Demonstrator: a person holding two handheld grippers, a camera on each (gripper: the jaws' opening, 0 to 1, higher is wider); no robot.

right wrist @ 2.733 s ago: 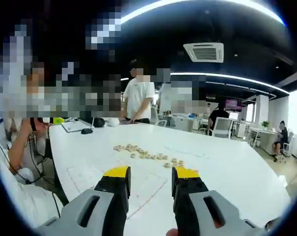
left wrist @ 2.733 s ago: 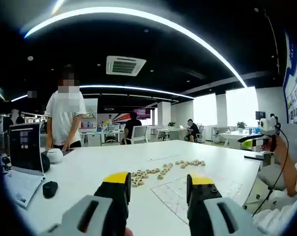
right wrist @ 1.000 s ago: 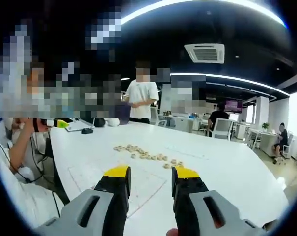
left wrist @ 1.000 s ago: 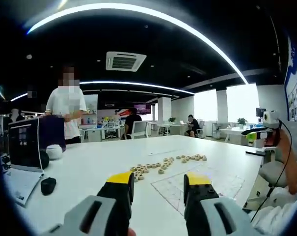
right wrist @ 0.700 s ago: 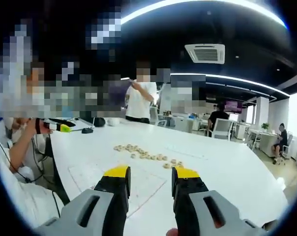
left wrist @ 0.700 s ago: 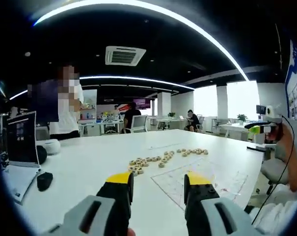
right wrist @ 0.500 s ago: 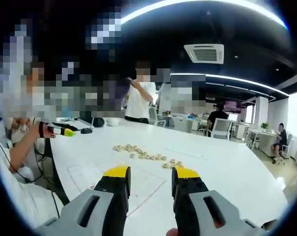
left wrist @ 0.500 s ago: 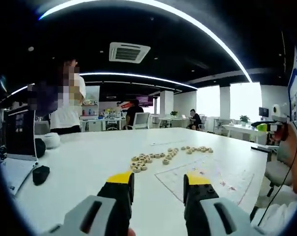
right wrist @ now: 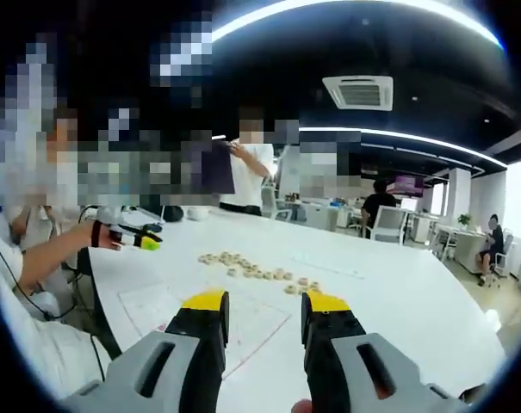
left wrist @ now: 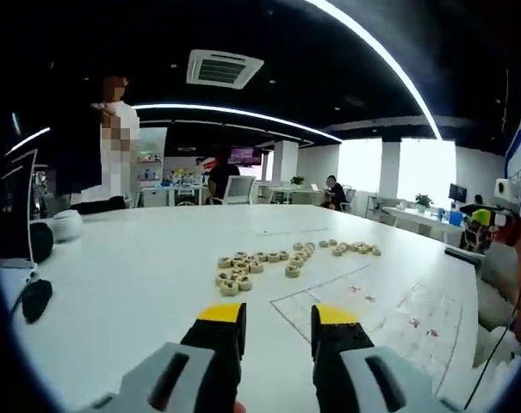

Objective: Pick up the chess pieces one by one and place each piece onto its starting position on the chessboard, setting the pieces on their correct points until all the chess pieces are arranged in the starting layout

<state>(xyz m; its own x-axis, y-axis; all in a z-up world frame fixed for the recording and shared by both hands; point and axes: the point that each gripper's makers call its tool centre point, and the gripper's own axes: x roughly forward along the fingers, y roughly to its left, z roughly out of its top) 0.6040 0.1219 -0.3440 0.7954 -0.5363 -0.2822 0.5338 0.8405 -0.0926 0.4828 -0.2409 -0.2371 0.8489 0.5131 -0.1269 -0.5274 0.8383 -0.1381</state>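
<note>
**Left gripper view: loose pieces bunched tight, nothing yet on the board**

Left gripper view shows the chess pieces (left wrist: 258, 268), round pale discs, strung in a crooked row on the white table (left wrist: 131, 267), beyond the far edge of the chessboard (left wrist: 389, 310), a thin printed sheet lying flat just right of the jaws. No piece sits on a point, so the layout looks unstarted. The left gripper (left wrist: 277, 315) hovers above the table short of the row, jaws parted a modest gap, empty. In the right gripper view the right gripper (right wrist: 265, 301) hangs over the near board corner, likewise parted and empty, with the left gripper (right wrist: 131, 239) reaching in from the left.

The risks, as I judge them: the discs touch or nearly touch, so closing on one may nudge neighbours out of line or catch two. The sheet seems light, so a dragging jaw could shift it. A mouse (left wrist: 36, 299) lies well to the left.
</note>
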